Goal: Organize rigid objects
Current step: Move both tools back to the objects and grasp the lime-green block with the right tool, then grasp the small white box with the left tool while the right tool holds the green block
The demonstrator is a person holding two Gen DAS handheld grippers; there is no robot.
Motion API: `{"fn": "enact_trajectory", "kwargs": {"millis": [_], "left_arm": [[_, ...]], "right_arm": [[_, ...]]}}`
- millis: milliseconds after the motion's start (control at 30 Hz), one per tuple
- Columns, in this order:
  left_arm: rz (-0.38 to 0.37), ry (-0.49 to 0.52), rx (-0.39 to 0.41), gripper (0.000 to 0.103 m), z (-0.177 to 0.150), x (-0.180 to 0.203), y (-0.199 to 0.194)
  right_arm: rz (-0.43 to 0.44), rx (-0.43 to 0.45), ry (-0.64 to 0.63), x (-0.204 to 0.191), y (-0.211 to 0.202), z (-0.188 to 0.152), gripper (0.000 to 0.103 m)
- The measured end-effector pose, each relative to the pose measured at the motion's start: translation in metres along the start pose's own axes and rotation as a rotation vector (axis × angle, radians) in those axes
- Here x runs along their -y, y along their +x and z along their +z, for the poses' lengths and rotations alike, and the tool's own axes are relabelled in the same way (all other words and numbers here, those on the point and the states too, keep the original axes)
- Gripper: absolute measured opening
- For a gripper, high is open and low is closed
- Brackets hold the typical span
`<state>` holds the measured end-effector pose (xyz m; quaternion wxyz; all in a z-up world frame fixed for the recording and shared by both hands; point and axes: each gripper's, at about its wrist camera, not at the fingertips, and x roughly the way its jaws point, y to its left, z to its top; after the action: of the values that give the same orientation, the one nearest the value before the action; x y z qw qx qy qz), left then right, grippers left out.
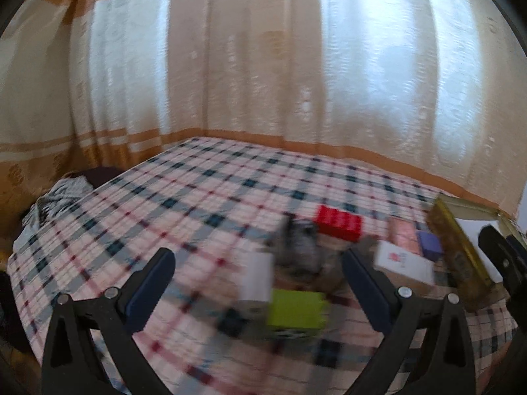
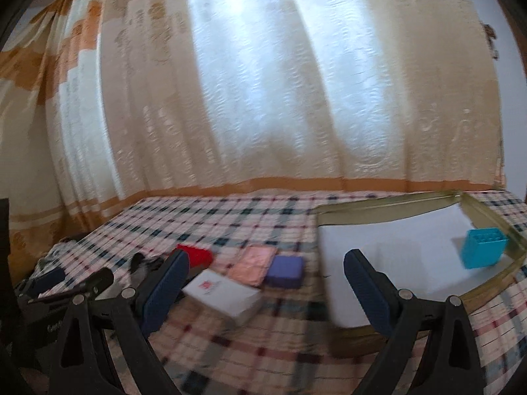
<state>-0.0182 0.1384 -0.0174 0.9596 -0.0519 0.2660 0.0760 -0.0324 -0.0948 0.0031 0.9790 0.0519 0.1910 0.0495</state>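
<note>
Loose objects lie on a plaid cloth (image 1: 197, 204). In the left wrist view a lime green block (image 1: 296, 309), a white box (image 1: 257, 279), a dark blurred object (image 1: 301, 247), a red block (image 1: 337, 222), a white box with a red mark (image 1: 405, 260), a pink box (image 1: 403, 235) and a purple block (image 1: 428, 245) lie ahead. My left gripper (image 1: 258, 291) is open and empty over them. My right gripper (image 2: 266, 286) is open and empty, near the white box (image 2: 224, 291), pink box (image 2: 253, 263) and purple block (image 2: 285, 271). A gold-rimmed tray (image 2: 395, 247) holds a blue block (image 2: 482, 251).
A patterned curtain (image 2: 280, 82) hangs behind the cloth-covered surface. The tray's gold rim (image 1: 457, 250) stands at the right in the left wrist view. A striped bundle (image 1: 62, 194) lies at the far left edge. The left gripper's body (image 2: 66, 293) shows at the right wrist view's left.
</note>
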Motion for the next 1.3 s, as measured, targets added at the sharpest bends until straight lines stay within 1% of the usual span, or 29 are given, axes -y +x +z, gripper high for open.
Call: {"fn": "enact_trajectory", "kwargs": {"millis": [167,267,367,467,533,567,633,700,733,800,833,867,900,1067,1133,1233,1267,1300], "left_arm": [[0.06,-0.063,-0.003,0.103,0.001,-0.036,0.002],[0.086,-0.089,-0.02,0.103,0.002,-0.053,0.006],[0.108,-0.11,-0.02,0.102,0.002,-0.069,0.007],[0.154,-0.108,-0.021,0.102,0.004,-0.081,0.009],[0.168,-0.121,-0.022,0.102,0.004,-0.09,0.009],[0.17,-0.13,-0.024,0.102,0.004,-0.094,0.009],[0.168,-0.143,-0.028,0.102,0.004,-0.099,0.01],[0.165,-0.145,-0.032,0.102,0.004,-0.101,0.01],[0.165,-0.146,-0.033,0.102,0.004,-0.102,0.01],[0.162,-0.142,-0.032,0.102,0.004,-0.102,0.01],[0.159,-0.136,-0.033,0.102,0.004,-0.1,0.01],[0.156,-0.126,-0.035,0.102,0.004,-0.099,0.011],[0.154,-0.119,-0.036,0.102,0.004,-0.096,0.012],[0.119,-0.072,-0.046,0.102,0.003,-0.08,0.014],[0.097,-0.055,-0.054,0.102,0.004,-0.073,0.014],[0.03,-0.041,-0.087,0.102,0.004,-0.059,0.018],[0.014,-0.028,-0.102,0.102,0.003,-0.052,0.022],[0.014,-0.014,-0.109,0.101,0.003,-0.045,0.023]], "right_arm": [[0.063,-0.052,-0.071,-0.036,0.01,-0.006,0.097],[0.125,-0.123,-0.113,-0.059,0.02,-0.011,0.097],[0.18,-0.196,-0.143,-0.079,0.031,-0.017,0.097],[0.216,-0.254,-0.167,-0.096,0.039,-0.023,0.096],[0.228,-0.301,-0.189,-0.108,0.047,-0.027,0.095],[0.231,-0.334,-0.204,-0.115,0.052,-0.03,0.094],[0.245,-0.397,-0.215,-0.125,0.061,-0.037,0.087],[0.281,-0.464,-0.212,-0.134,0.072,-0.044,0.082],[0.283,-0.482,-0.216,-0.136,0.075,-0.045,0.081],[0.293,-0.52,-0.229,-0.143,0.081,-0.05,0.071],[0.293,-0.534,-0.233,-0.146,0.083,-0.052,0.069],[0.29,-0.531,-0.235,-0.146,0.083,-0.052,0.065],[0.294,-0.529,-0.23,-0.146,0.082,-0.052,0.054],[0.294,-0.522,-0.205,-0.133,0.079,-0.05,0.054],[0.292,-0.498,-0.206,-0.125,0.073,-0.047,0.054],[0.265,-0.427,-0.218,-0.108,0.061,-0.04,0.054],[0.249,-0.399,-0.227,-0.102,0.057,-0.037,0.054],[0.229,-0.367,-0.233,-0.095,0.052,-0.034,0.054]]}}
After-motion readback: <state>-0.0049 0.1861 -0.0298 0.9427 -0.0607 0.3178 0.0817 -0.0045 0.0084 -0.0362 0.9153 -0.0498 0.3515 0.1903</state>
